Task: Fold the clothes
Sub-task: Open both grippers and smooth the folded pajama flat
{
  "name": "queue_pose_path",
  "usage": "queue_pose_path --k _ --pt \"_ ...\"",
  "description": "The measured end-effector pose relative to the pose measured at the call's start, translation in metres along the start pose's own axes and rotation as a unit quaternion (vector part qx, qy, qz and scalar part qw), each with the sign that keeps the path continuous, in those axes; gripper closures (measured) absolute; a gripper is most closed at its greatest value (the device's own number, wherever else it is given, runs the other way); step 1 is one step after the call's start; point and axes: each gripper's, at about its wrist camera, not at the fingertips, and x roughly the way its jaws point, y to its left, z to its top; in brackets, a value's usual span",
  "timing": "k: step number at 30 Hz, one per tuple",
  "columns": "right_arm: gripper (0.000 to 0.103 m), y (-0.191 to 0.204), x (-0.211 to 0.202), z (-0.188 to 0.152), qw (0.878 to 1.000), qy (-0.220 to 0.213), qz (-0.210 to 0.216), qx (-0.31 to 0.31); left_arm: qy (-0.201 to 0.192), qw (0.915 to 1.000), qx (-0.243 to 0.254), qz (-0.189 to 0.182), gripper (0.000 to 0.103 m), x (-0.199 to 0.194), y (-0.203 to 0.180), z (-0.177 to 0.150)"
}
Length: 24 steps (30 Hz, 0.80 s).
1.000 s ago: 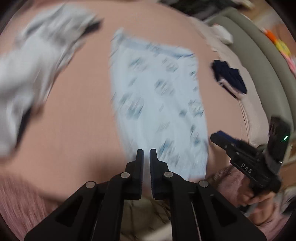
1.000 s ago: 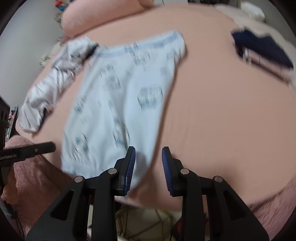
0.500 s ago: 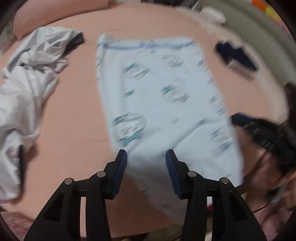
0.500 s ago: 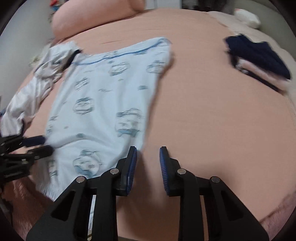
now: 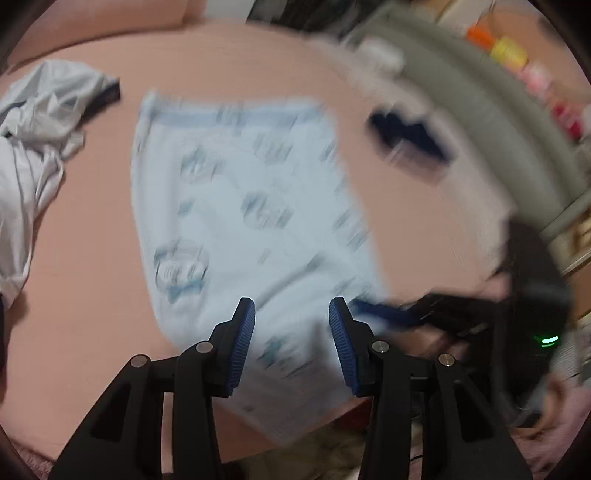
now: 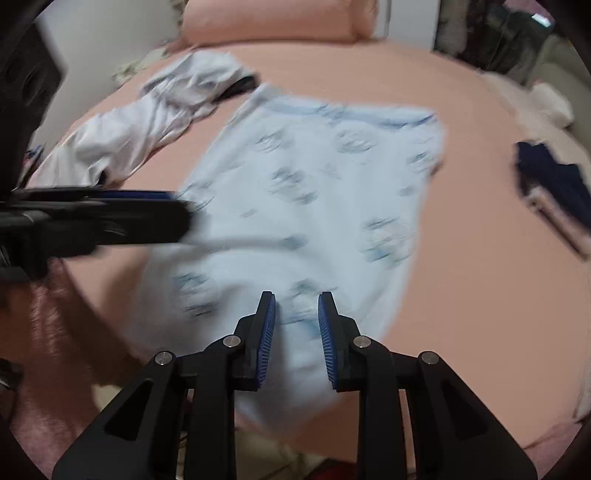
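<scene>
A light blue garment with a dark blue printed pattern [image 5: 243, 206] [image 6: 317, 206] lies spread flat on the pink bed, its near end hanging over the bed's front edge. My left gripper [image 5: 291, 328] is open above the garment's near end, nothing between its fingers. My right gripper [image 6: 296, 317] is open too, over the same near end. In the right wrist view the left gripper [image 6: 173, 214] reaches in from the left at the garment's left edge. In the left wrist view the right gripper [image 5: 373, 312] comes in from the right. Both views are motion-blurred.
A crumpled white garment [image 5: 33, 147] [image 6: 147, 122] lies at the bed's left. Dark navy folded clothes [image 5: 406, 140] [image 6: 550, 181] sit at the right. A pink pillow [image 6: 273, 18] is at the back. A grey padded edge [image 5: 480, 110] borders the right side.
The left gripper has gone from shut to open, and both grippers have moved in over the blue garment's near end. The right gripper has widened slightly.
</scene>
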Motion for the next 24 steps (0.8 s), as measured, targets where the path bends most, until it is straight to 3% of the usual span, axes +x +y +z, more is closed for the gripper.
queue_pose_path --k 3,4,8,12,13,15,17,22,24 --pt "0.081 -0.007 0.009 -0.010 1.000 0.010 0.001 0.000 0.041 0.9971 0.014 0.062 0.060 0.011 0.006 -0.019" --pt "0.081 -0.014 0.005 -0.015 1.000 0.015 0.005 0.009 0.043 0.9971 0.010 0.062 0.060 0.006 0.008 -0.021" --pt "0.078 -0.037 -0.012 -0.041 0.999 0.007 0.004 0.046 0.019 0.9984 -0.035 0.041 0.059 -0.017 0.023 -0.030" --pt "0.078 -0.041 -0.018 -0.038 0.995 -0.033 0.034 0.092 -0.014 0.9998 -0.013 -0.010 0.059 -0.026 0.009 -0.028" --pt "0.078 -0.039 -0.020 -0.035 0.994 -0.046 0.033 0.092 -0.004 1.0000 0.000 -0.006 0.059 -0.022 0.001 -0.029" --pt "0.078 -0.033 -0.012 -0.037 0.997 -0.013 -0.009 0.080 0.062 0.9975 0.009 0.034 0.059 -0.002 -0.002 -0.039" --pt "0.076 -0.028 -0.008 -0.043 0.997 0.012 -0.036 0.067 0.058 0.9979 -0.009 0.025 0.058 -0.006 0.002 -0.043" --pt "0.076 -0.038 -0.024 -0.043 0.996 -0.012 -0.019 0.091 0.009 0.9979 -0.064 -0.005 0.057 -0.030 0.024 -0.040" --pt "0.076 -0.046 -0.026 -0.039 0.994 -0.025 -0.010 0.108 -0.018 0.9980 -0.061 0.004 0.057 -0.028 0.022 -0.027"
